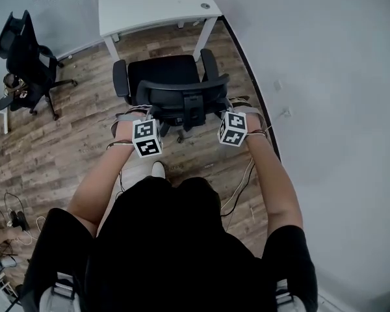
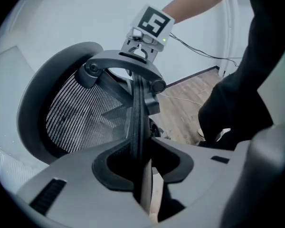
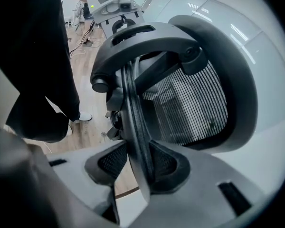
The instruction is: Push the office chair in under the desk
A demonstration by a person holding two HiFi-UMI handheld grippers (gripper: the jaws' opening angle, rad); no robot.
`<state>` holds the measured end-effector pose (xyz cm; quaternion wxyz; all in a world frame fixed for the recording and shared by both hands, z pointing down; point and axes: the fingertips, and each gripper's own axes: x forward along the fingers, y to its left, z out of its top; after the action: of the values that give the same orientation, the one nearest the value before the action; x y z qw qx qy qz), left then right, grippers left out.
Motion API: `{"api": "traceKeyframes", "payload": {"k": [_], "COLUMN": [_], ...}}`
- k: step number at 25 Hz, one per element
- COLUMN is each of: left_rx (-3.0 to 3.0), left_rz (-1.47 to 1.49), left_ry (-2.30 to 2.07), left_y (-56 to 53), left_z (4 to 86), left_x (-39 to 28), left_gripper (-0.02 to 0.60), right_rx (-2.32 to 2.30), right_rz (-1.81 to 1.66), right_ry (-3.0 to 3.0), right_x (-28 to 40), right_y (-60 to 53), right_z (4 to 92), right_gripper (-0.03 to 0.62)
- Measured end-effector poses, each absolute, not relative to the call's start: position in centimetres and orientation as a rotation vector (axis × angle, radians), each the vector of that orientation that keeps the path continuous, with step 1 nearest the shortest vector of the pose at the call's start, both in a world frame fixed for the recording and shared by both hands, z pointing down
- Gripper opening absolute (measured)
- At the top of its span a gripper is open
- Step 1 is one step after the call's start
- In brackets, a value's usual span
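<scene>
A black mesh-backed office chair [image 1: 162, 83] stands on the wood floor, its seat facing the white desk [image 1: 149, 5] just beyond it. Both grippers are at the top rim of its backrest [image 1: 182, 86]. My left gripper [image 1: 142, 114] grips the rim's left end and my right gripper [image 1: 232, 107] its right end. In the left gripper view the thin black rim [image 2: 135, 113] runs between the jaws of the left gripper [image 2: 141, 146], pads pressed on both sides. In the right gripper view the rim [image 3: 133, 113] is clamped the same way by the right gripper [image 3: 138, 156].
A second black chair [image 1: 26, 57] stands at the far left. A white wall [image 1: 325, 77] runs close along the right. Cables [image 1: 242, 187] lie on the floor near the person's feet, and more cables with a power strip [image 1: 16, 221] lie at lower left.
</scene>
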<state>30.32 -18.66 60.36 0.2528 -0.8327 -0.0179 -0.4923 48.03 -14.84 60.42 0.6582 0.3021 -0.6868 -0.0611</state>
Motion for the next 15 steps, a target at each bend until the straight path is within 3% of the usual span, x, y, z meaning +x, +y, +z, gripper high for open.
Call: {"api": "traceKeyframes", "payload": {"k": [15], "left_rx": [-2.282], "left_rz": [-1.342], "left_ry": [0.043], "left_y": [-24.8], "left_z": [60.4], "left_x": [35.7], "left_gripper": [0.106], "right_rx": [0.622], "right_rz": [-0.160], "right_ry": [-1.581], "right_x": [53.7], "right_y": [-22.3], "right_z": [60.6], "right_gripper": [0.137]}}
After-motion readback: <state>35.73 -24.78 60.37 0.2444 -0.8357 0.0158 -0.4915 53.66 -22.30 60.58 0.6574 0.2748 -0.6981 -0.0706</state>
